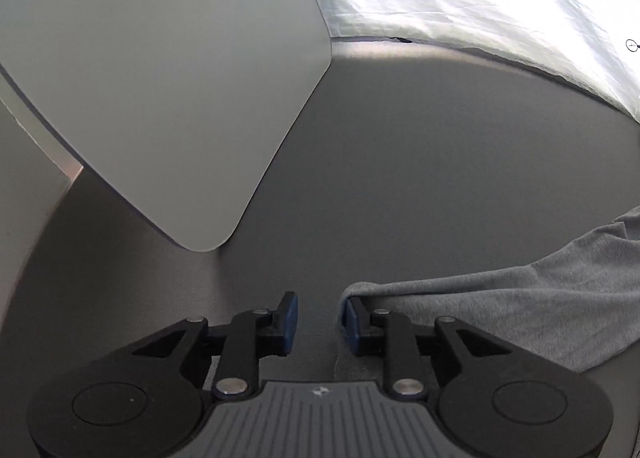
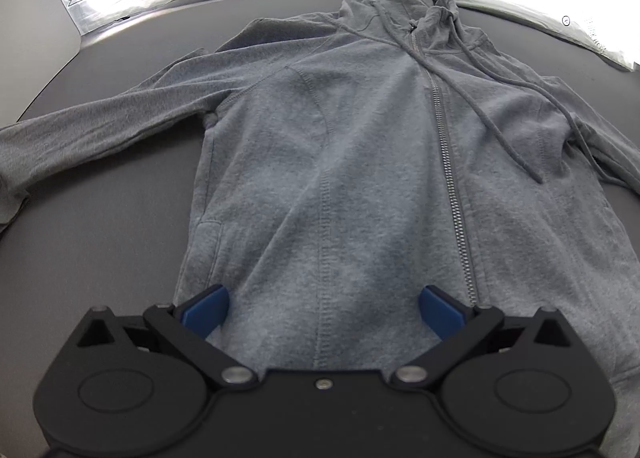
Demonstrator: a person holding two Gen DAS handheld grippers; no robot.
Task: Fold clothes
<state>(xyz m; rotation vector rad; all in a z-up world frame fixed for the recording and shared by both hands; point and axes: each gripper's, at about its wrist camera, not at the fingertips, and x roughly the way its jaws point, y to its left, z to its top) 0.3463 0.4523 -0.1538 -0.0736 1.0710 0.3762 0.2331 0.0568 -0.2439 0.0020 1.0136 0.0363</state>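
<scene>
Over hoodie hem: right gripper spread | left gripper parted, seemingly touching cuff

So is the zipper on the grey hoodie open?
No, the zipper on the grey hoodie runs closed from the collar down toward the hem.

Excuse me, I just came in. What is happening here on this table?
A person holds a gripper in each hand, about to fold a grey zip hoodie. It lies spread flat on the dark table, zipped, hood at the far end. The right gripper is wide open over the bottom hem, holding nothing. The left gripper is open at the end of one sleeve, which is not between its fingers. No fold shows yet.
</scene>
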